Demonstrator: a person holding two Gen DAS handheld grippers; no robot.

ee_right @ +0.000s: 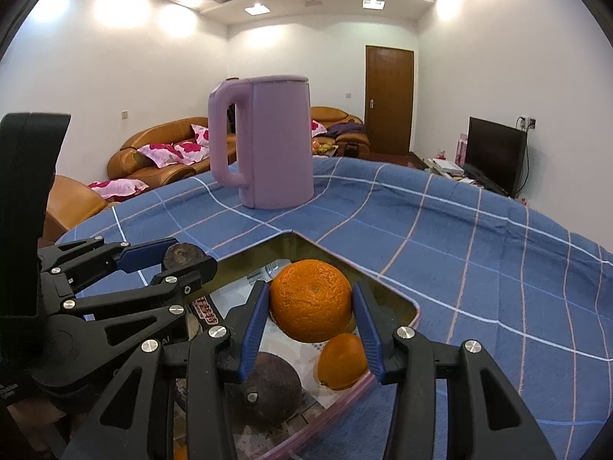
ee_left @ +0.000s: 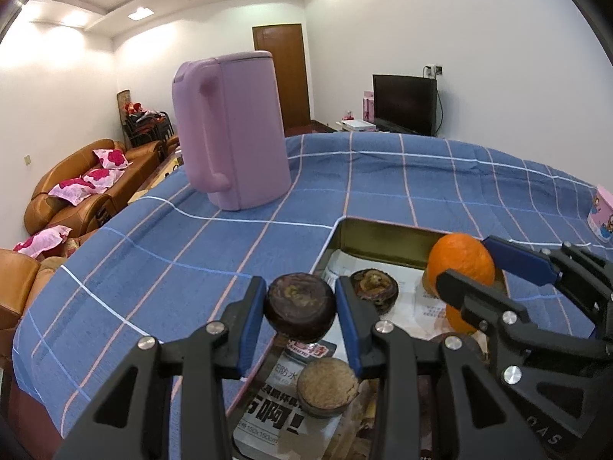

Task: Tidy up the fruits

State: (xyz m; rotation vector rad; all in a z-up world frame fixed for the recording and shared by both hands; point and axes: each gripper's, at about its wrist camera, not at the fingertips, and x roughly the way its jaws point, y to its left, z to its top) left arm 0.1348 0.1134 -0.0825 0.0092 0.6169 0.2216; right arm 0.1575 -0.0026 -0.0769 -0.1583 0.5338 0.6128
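My left gripper (ee_left: 300, 295) is shut on a dark purple round fruit (ee_left: 299, 312), held just above the near left corner of a paper-lined metal tin (ee_left: 377, 230). In the right wrist view, my right gripper (ee_right: 311, 291) is shut on a large orange (ee_right: 311, 303) over the tin's far corner (ee_right: 306, 239). Inside the tin lie a smaller orange (ee_right: 342, 360), a dark fruit (ee_right: 262, 387), another dark fruit (ee_left: 373, 291) and a brown-topped one (ee_left: 327, 387). Each gripper shows in the other's view: the right gripper (ee_left: 465, 262) and the left gripper (ee_right: 187, 255).
A tall pink kettle (ee_left: 233, 130) stands on the blue checked tablecloth (ee_left: 172, 253) beyond the tin. A pink printed cup (ee_left: 601, 214) sits at the far right edge. Past the table are brown sofas (ee_left: 76, 184), a television (ee_left: 404, 103) and a wooden door (ee_right: 389, 99).
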